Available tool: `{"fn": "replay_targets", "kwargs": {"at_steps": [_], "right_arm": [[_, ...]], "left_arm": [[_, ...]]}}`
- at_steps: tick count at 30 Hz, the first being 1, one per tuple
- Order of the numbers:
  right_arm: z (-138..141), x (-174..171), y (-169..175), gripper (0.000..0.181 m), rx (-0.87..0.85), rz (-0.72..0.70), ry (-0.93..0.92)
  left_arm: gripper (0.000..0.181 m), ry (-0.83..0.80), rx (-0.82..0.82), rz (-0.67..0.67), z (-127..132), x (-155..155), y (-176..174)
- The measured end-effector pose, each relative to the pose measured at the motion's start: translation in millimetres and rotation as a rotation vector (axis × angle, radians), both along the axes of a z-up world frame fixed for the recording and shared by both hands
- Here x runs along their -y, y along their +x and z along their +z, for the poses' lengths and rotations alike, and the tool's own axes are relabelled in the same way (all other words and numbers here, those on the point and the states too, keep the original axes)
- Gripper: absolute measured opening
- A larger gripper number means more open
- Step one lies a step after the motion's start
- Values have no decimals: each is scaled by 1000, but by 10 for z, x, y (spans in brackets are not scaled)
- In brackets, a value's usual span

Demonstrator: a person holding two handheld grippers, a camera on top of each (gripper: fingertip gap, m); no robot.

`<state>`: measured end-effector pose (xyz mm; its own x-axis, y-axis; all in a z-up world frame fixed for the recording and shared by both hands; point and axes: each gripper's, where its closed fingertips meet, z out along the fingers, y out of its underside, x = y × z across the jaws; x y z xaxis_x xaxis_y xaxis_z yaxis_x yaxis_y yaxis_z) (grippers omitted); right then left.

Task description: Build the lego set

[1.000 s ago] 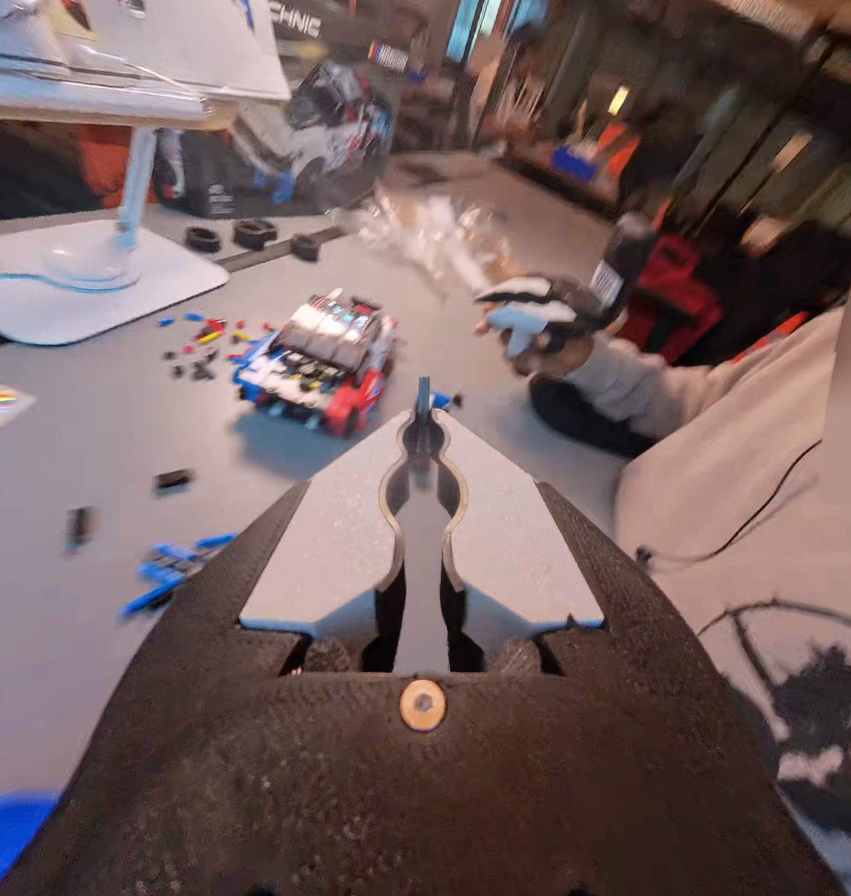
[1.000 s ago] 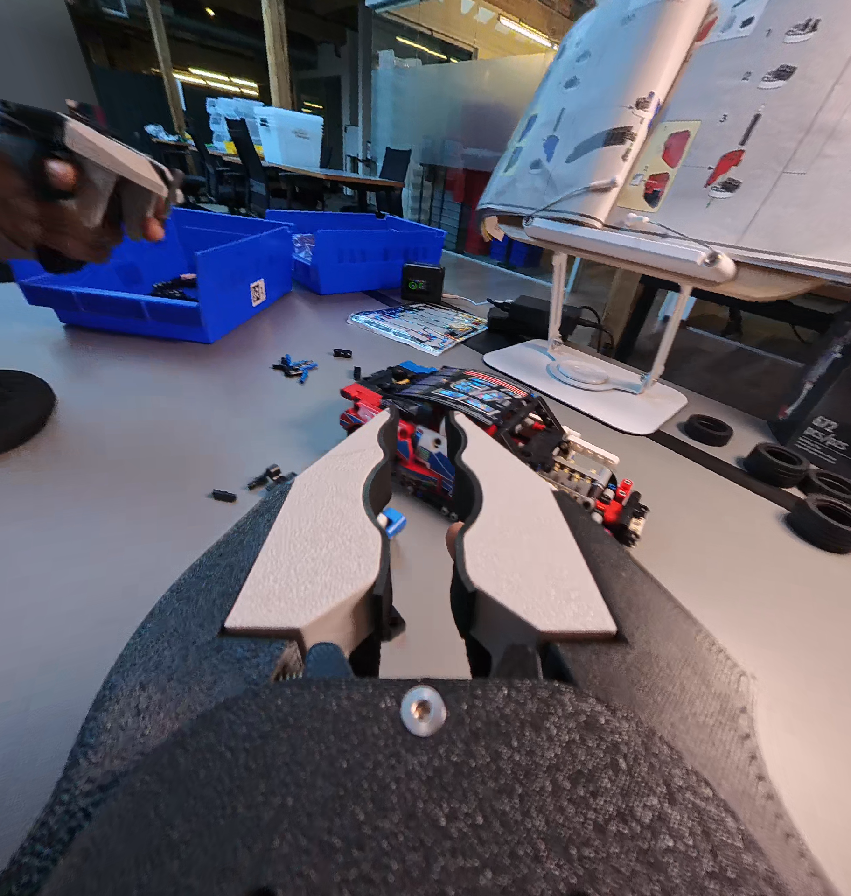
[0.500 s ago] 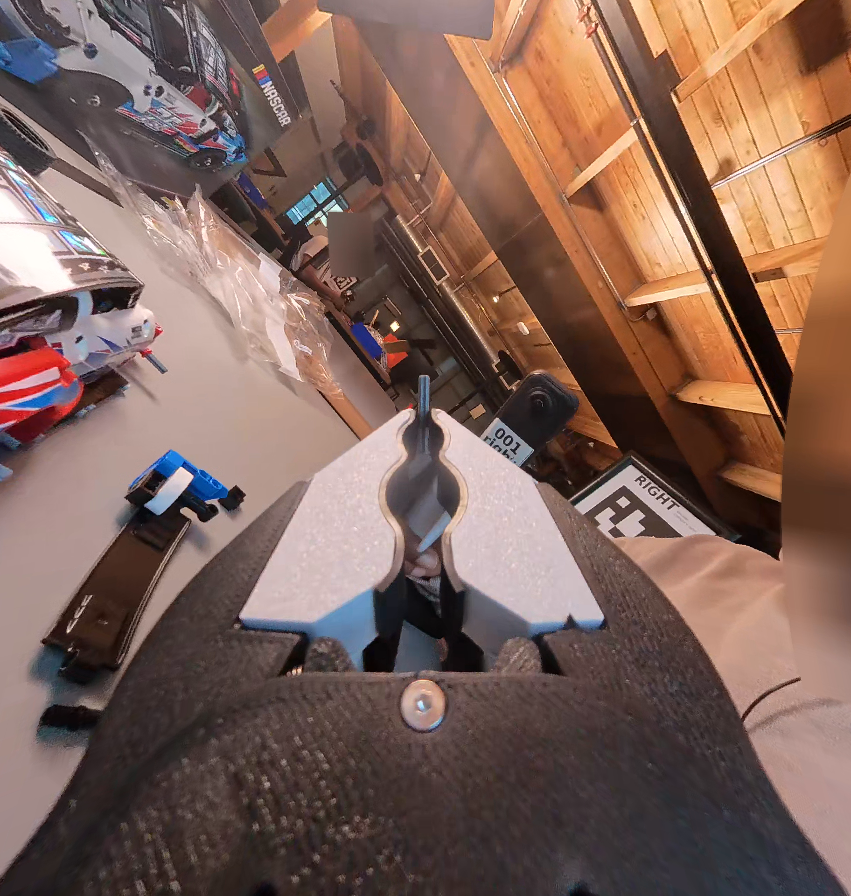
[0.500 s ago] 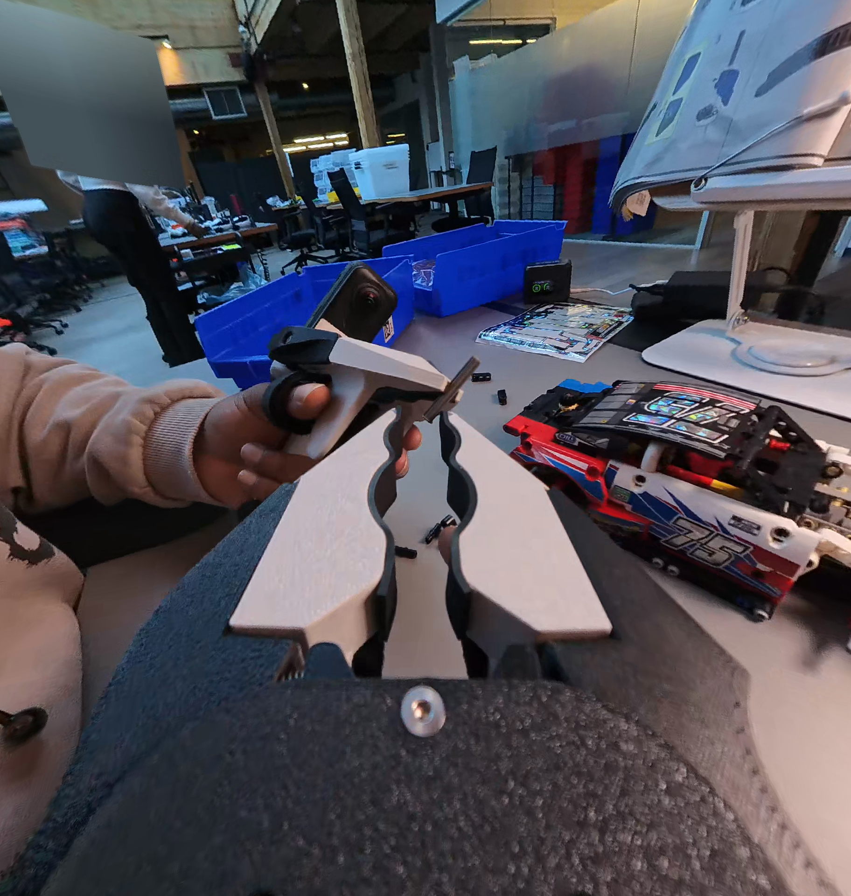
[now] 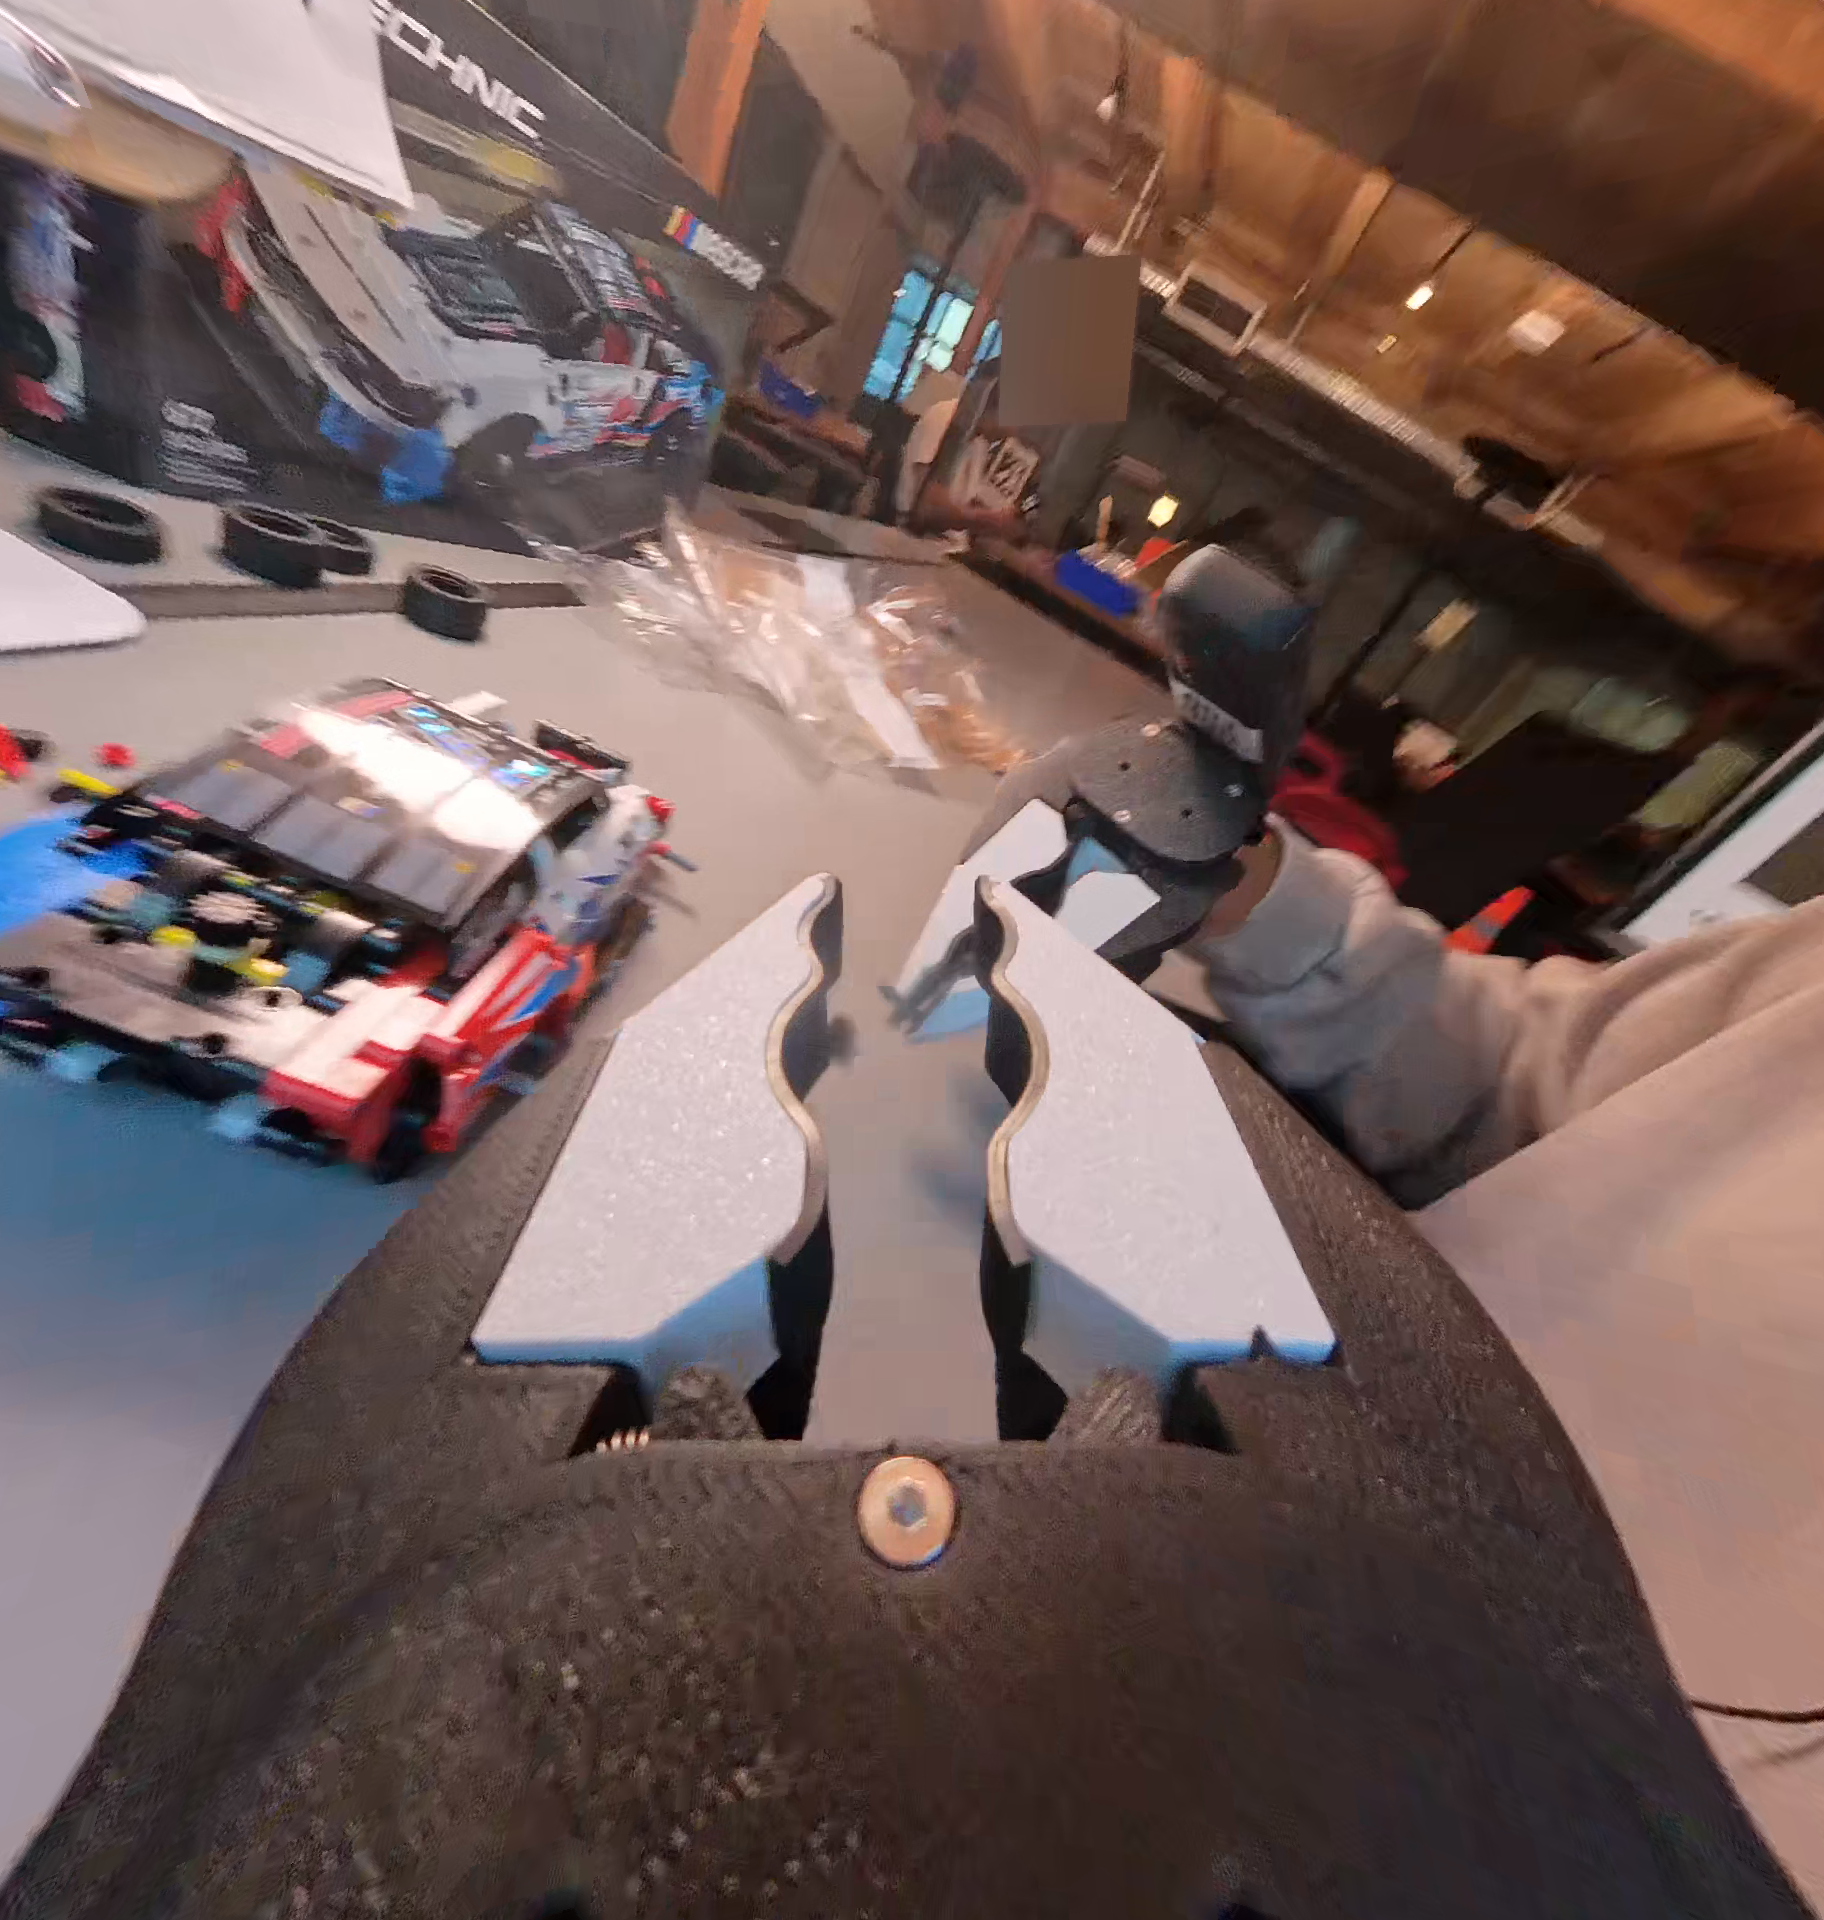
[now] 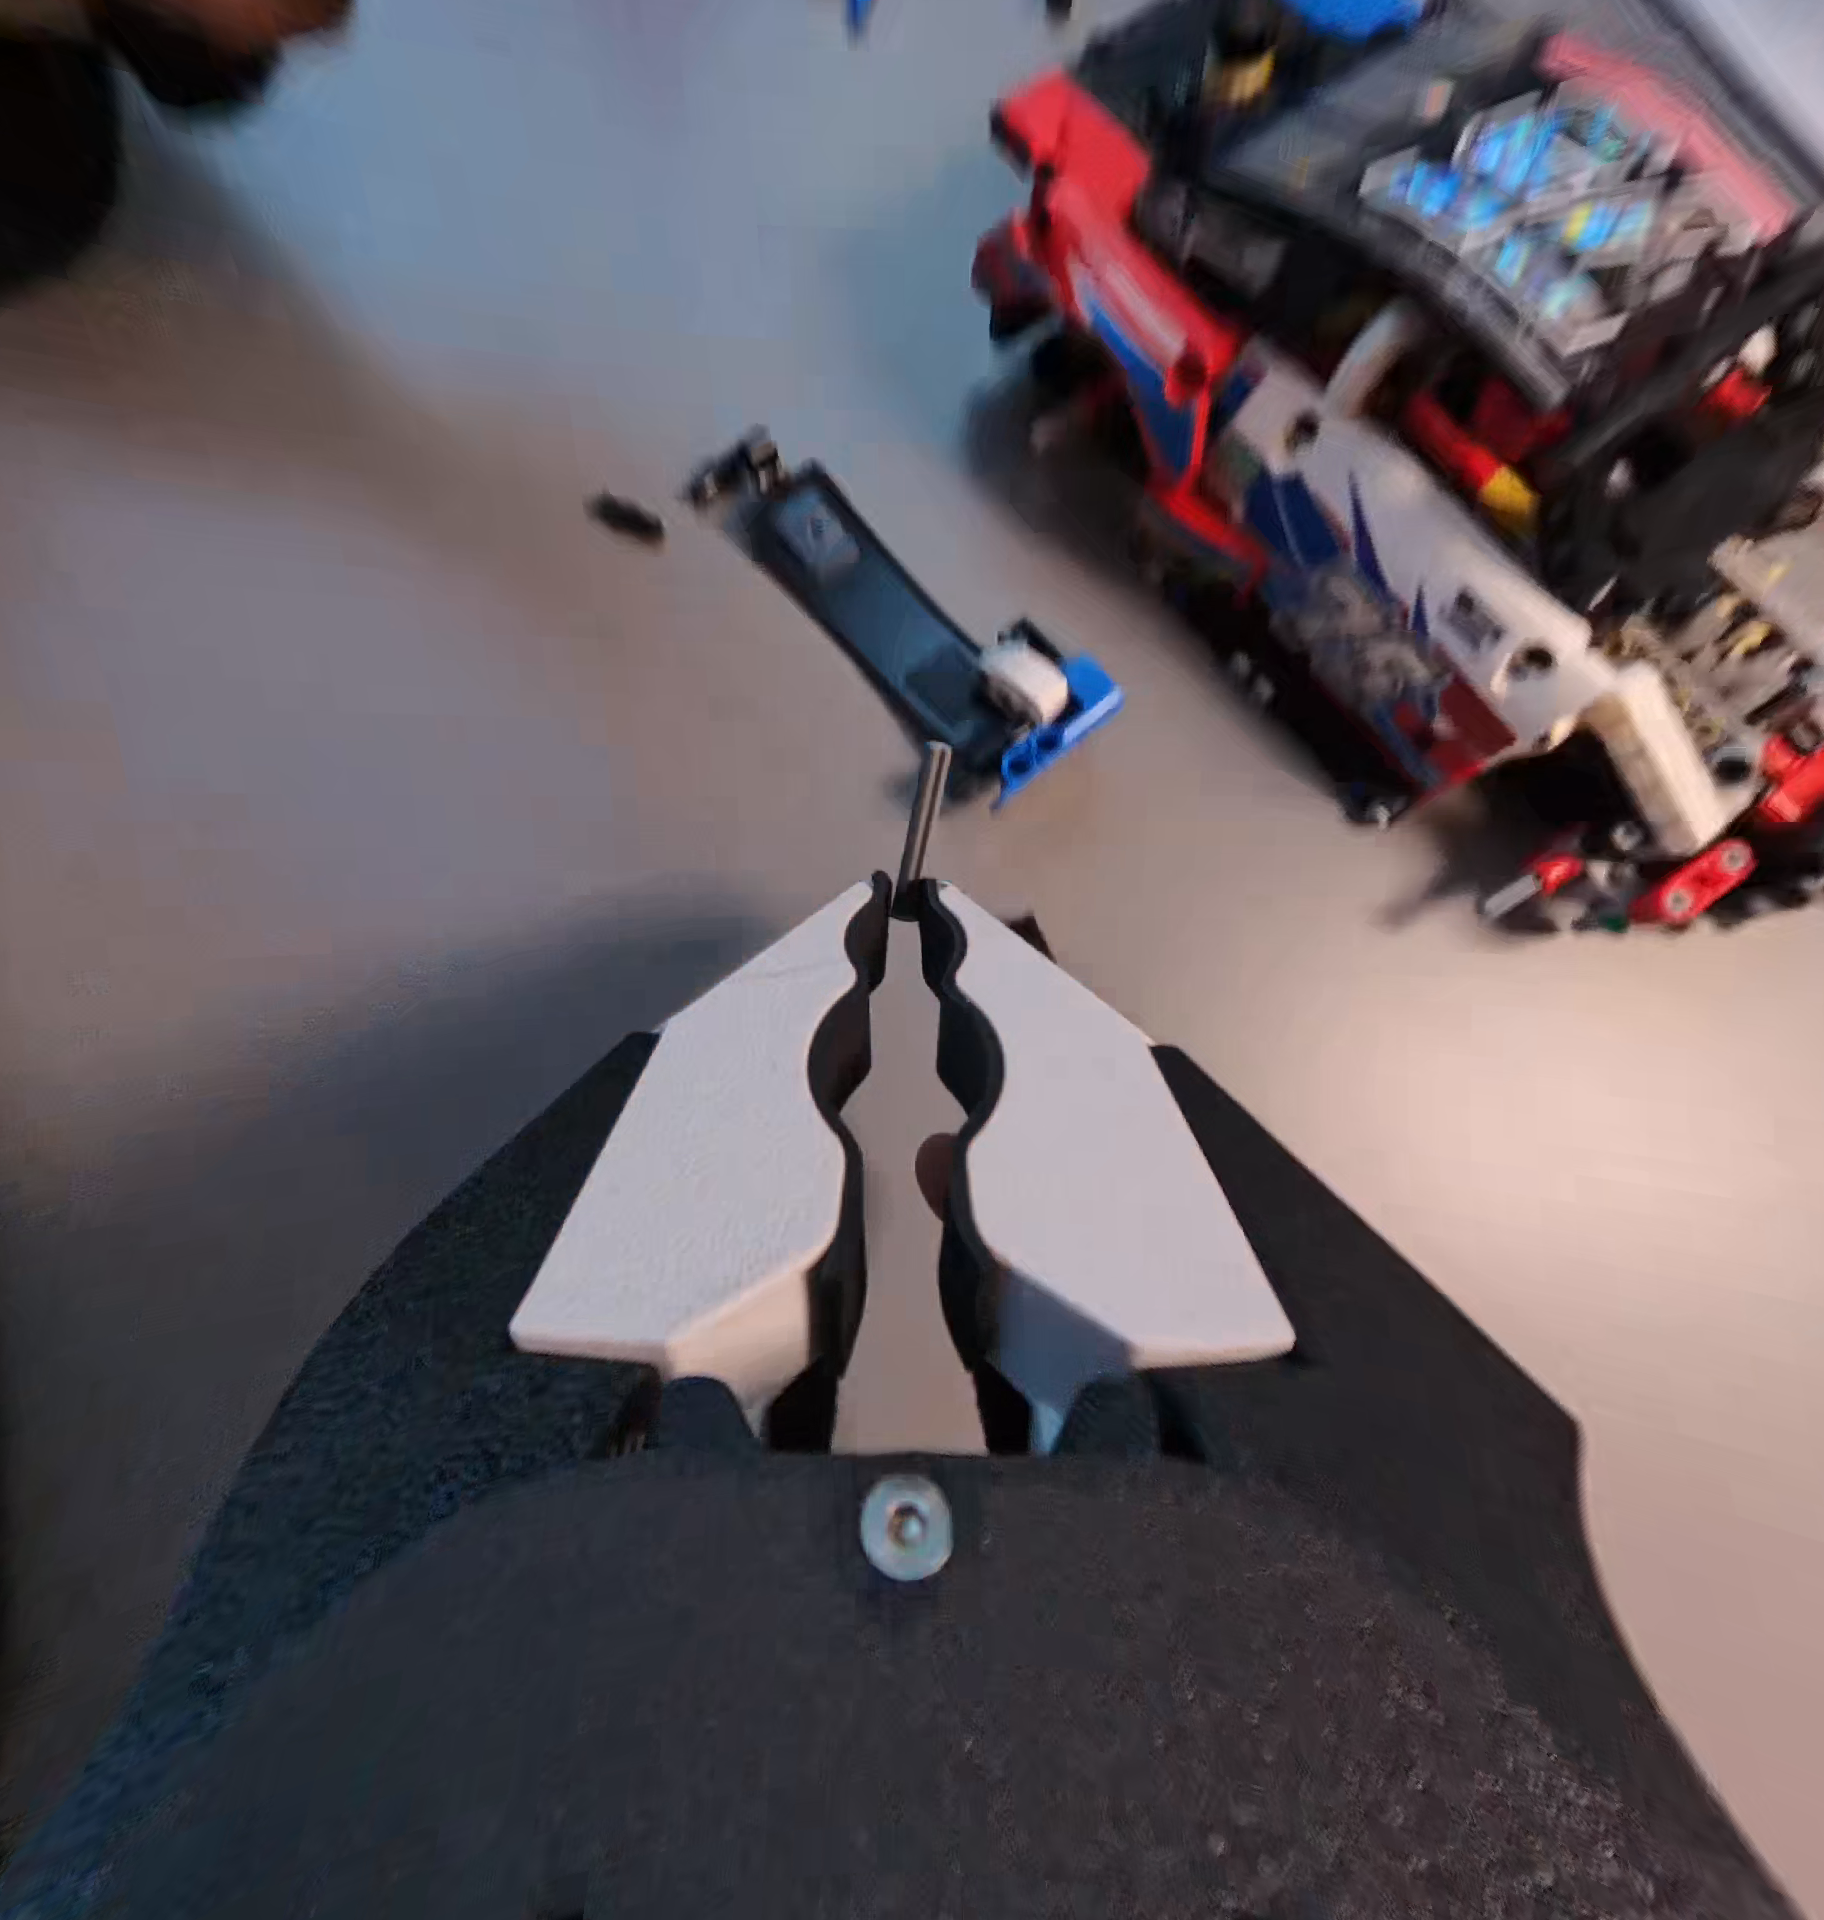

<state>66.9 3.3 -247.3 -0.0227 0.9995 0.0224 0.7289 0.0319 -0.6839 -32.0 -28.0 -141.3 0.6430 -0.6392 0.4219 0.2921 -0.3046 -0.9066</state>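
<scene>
My right gripper (image 6: 905, 899) is shut on a thin dark grey axle (image 6: 923, 821) that sticks out past its tips. It hovers above the grey table, just short of a black curved panel with a blue and white piece (image 6: 887, 613) on its end. The red, white and blue lego car (image 6: 1459, 468) stands to the right. My left gripper (image 5: 908, 904) is open and empty. In the left wrist view the right gripper (image 5: 918, 1013) with the axle (image 5: 929, 982) is right in front of it, and the car (image 5: 316, 883) is to the left.
A small black pin (image 6: 627, 516) lies left of the panel. Loose tyres (image 5: 274, 540) and the set's box (image 5: 420, 312) are at the back of the table, with clear plastic bags (image 5: 783, 644) beside them. A person's sleeve (image 5: 1407, 1039) is on the right. My hands' fingertips stand some 15 cm from each other. The right tips stand about 12 cm off the small black pin (image 6: 627, 516).
The axle passed from my left gripper to my right one. The left gripper opened and drew back; the right gripper shut on the axle and turned down toward the black panel.
</scene>
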Motion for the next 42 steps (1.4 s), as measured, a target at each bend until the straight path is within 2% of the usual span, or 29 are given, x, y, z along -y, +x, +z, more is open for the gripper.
{"fn": "replay_targets", "kwargs": {"at_steps": [1,3,6,9,12,17,21,23,26,29,32,34,37,39,42], "right_arm": [[-128,-7,126,2,90,15,-3],[-251,3,219,3,161,37,4],[-319,76,170,3,189,74,-1],[-321,88,80,3,204,96,5],[-322,51,10,3,226,101,28],[-320,33,-38,5,218,100,42],[-273,-3,-63,9,121,65,33],[-138,-50,-84,11,1,34,37],[109,-169,-42,14,-196,-45,34],[357,-309,41,17,-397,-131,60],[567,-430,106,22,-561,-212,71],[653,-489,129,23,-623,-247,71],[696,-538,154,23,-647,-268,94],[694,-549,171,22,-650,-274,108],[667,-554,187,19,-646,-281,105]], "left_arm": [[23,23,-88,44,-17,-3,-92],[23,61,-247,126,-57,-1,-274],[23,80,-428,215,-148,35,-491],[25,65,-530,254,-275,107,-593],[26,32,-561,259,-409,193,-614],[27,-42,-518,266,-575,258,-639],[27,-16,-507,346,-437,290,-844],[27,1,-537,430,-308,339,-1131],[25,-35,-628,589,-128,513,-1833],[30,-182,-691,740,-4,800,-2688],[34,-401,-769,821,-1,1125,-3454],[33,-576,-854,805,-114,1331,-3860],[31,-847,-951,637,-422,1608,-4161],[28,-1001,-1021,511,-623,1773,-4242],[25,-1149,-1134,333,-851,1909,-4225]]}}
